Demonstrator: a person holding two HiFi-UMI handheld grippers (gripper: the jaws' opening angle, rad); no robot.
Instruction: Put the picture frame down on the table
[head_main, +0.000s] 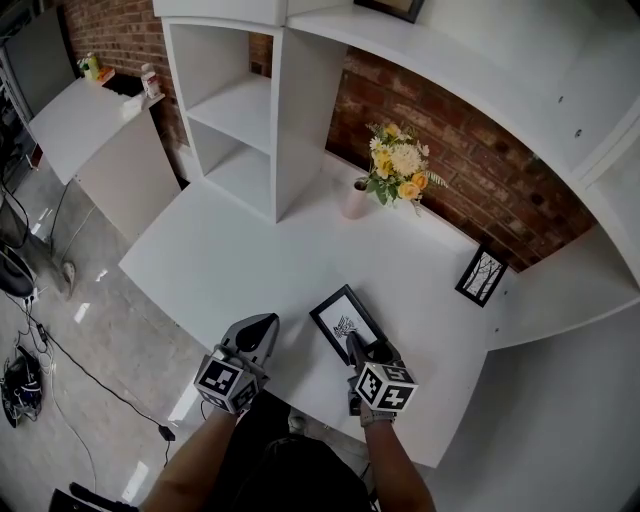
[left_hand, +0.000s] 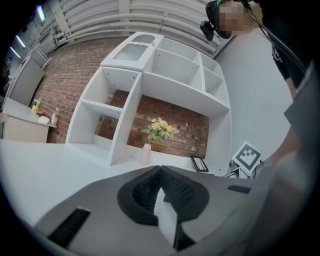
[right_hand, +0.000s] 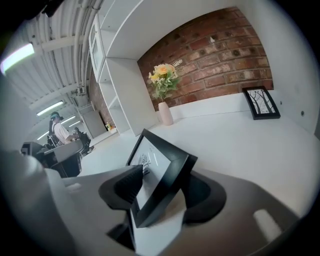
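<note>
Step in hand: the lowering. The right hand-held gripper (head_main: 352, 342) is clamped on the near corner of the black rectangular picture frame (head_main: 343, 318), which has a white mat and a small dark print. In the right gripper view, that gripper (right_hand: 161, 189) has one pad on the glass face and the other behind the frame (right_hand: 155, 157).

The frame tilts up and away from the jaws, over the front part of the white surface (head_main: 230, 260), near its edge. I cannot tell whether the far edge touches the surface (right_hand: 225, 140) yet. I judge the frame not yet set down.

The left hand-held gripper (head_main: 265, 325) hangs just beside the frame, to its left. Its jaws are together with nothing between them, as the left gripper view (left_hand: 160, 172) shows.

- Next move, as I judge it: bring the frame down until its back lies flat on the surface, then part the jaws and draw straight back.
- The lower pad sits under the frame, so the frame may have to settle on its far edge first.
- The spot lies close to the front edge, so placing it a little further in would be safer.

Well clear of the work:
- a second small black frame (head_main: 481, 275) leaning on the brick wall
- a pale vase of yellow and white flowers (head_main: 398, 170)
</note>
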